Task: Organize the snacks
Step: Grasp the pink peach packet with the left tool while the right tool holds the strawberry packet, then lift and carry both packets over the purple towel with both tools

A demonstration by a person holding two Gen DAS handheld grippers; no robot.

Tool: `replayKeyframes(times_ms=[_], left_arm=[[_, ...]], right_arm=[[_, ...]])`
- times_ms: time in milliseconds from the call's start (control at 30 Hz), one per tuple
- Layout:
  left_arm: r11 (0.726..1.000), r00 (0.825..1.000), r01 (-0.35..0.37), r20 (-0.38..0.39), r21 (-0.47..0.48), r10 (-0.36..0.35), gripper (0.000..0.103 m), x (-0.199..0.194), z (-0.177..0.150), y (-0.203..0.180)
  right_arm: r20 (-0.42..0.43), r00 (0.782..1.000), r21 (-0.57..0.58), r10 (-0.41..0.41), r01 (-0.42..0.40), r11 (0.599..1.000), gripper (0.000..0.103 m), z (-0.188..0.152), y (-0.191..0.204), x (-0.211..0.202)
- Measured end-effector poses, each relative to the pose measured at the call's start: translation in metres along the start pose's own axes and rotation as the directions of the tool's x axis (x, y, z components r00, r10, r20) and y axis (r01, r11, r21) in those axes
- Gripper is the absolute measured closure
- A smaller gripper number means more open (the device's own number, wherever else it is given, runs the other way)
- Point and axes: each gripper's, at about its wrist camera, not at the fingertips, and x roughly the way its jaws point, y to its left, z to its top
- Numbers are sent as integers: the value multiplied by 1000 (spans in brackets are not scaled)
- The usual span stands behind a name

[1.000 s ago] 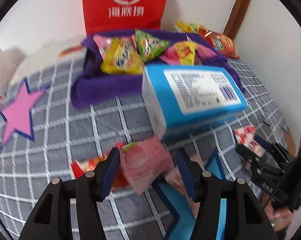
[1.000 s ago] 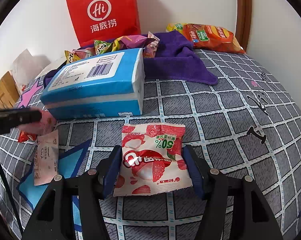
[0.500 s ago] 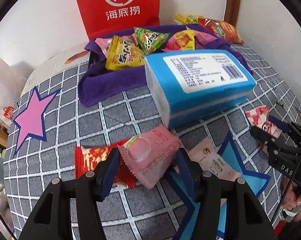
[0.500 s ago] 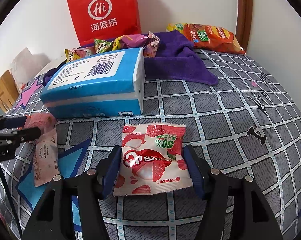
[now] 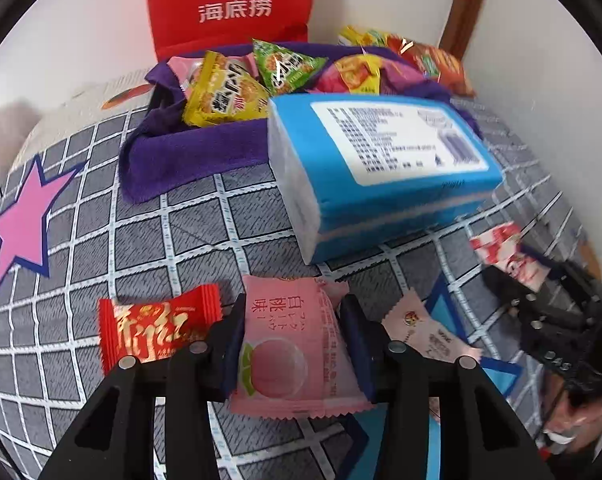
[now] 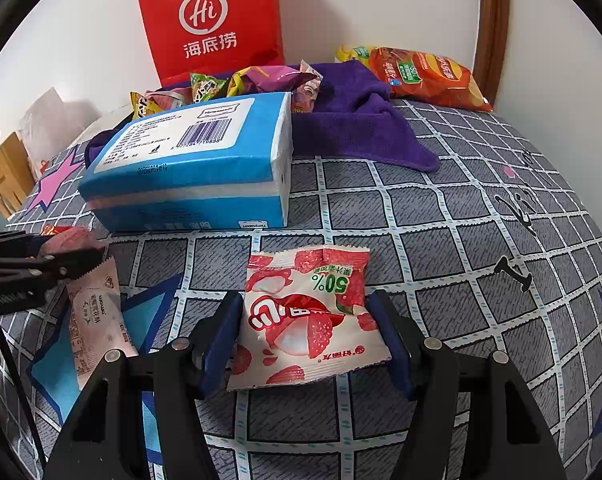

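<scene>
Left gripper [image 5: 293,336] closing, pads on the pink pack [image 5: 289,344], whose lower edge is hidden; right gripper [image 6: 307,332] opening, straddling the strawberry pack [image 6: 305,316], contact unclear.

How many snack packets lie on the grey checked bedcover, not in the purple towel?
4: pink peach packet in the left gripper; red candy packet beside it; pale pink sachet; strawberry packet between the right gripper's fingers. Others may be hidden.
</scene>
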Motion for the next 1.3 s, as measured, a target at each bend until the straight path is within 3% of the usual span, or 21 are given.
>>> replayKeyframes(times_ms=[367, 600, 867, 1300], left_arm=[[998, 996, 55, 67, -42, -52, 61, -47, -2, 14], [996, 992, 74, 107, -47, -69, 61, -67, 18, 18], [997, 986, 61, 160, -38, -54, 61, -88, 57, 18], [998, 975, 45, 218, -50, -33, 61, -98, 127, 22]], right_arm=[[-2, 1000, 29, 9, -9, 1000, 43, -1, -4, -6], [29, 999, -9, 26, -26, 1000, 44, 15, 10, -40], [113, 992, 4, 56, -57, 998, 44, 66, 8, -80], [171, 983, 64, 70, -82, 995, 44, 172, -2, -84]])
